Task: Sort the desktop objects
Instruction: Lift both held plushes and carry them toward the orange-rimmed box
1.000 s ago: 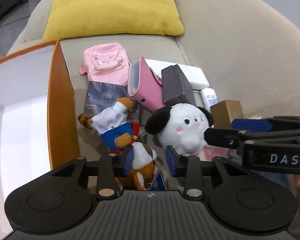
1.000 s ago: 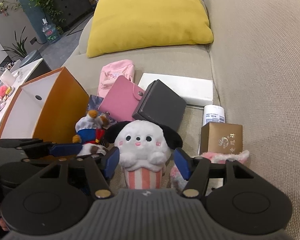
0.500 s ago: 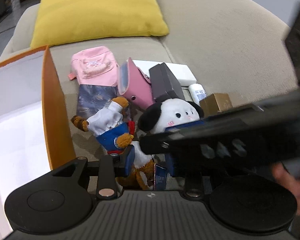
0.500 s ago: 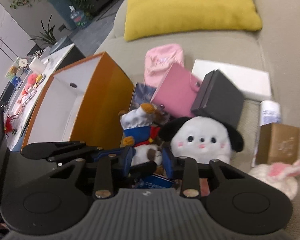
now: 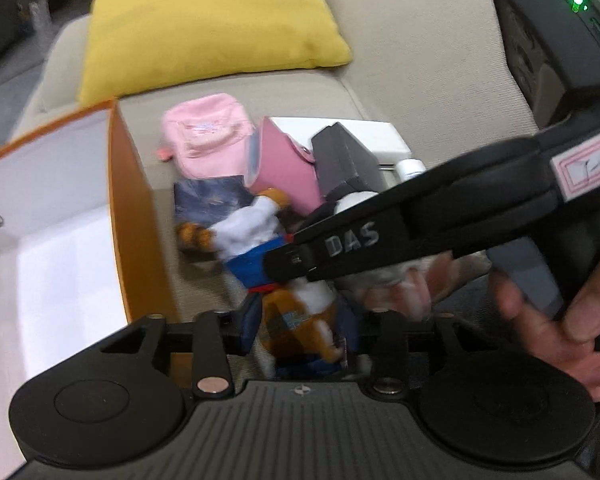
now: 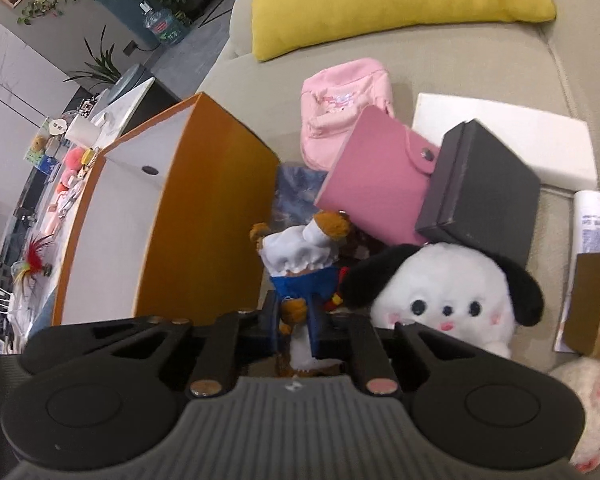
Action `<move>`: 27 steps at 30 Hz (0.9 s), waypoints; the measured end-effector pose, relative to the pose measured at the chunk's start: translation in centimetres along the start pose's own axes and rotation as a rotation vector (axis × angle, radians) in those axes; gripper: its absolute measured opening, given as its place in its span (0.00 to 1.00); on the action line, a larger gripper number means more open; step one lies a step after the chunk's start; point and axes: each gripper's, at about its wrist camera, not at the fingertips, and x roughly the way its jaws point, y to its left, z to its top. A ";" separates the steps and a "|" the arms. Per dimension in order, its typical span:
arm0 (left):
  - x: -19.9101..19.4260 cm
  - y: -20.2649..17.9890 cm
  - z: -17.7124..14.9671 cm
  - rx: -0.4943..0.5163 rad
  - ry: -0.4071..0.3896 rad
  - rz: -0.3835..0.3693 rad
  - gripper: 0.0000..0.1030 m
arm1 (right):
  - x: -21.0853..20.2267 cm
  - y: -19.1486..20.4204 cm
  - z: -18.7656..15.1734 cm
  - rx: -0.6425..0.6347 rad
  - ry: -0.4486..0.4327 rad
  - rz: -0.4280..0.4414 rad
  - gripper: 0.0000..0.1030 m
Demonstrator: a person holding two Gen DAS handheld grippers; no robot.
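Both tools flank the bear plush point(image 6: 300, 264): right tool point(image 6: 294, 326) closing onto it, left tool point(image 5: 300, 330) opening.

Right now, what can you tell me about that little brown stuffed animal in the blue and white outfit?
The small brown plush toy in a blue and white outfit lies on the beige sofa seat, beside the orange box and next to the white plush dog with black ears. It looks soft and fuzzy, with red trim at the neck. The right gripper has just been closing and now pinches its lower body; the left gripper has been opening around it.
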 end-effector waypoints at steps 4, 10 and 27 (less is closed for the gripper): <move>1.0 -0.1 0.5 -0.051 0.038 -0.017 0.55 | -0.2 0.0 -0.2 0.007 -0.004 0.007 0.14; 2.6 0.3 1.3 -0.135 0.071 0.008 0.55 | -0.9 0.0 -0.5 -0.010 -0.041 -0.023 0.26; 1.4 0.2 0.5 -0.047 0.030 0.043 0.44 | -4.9 -1.5 -3.5 -0.060 -0.084 -0.280 0.38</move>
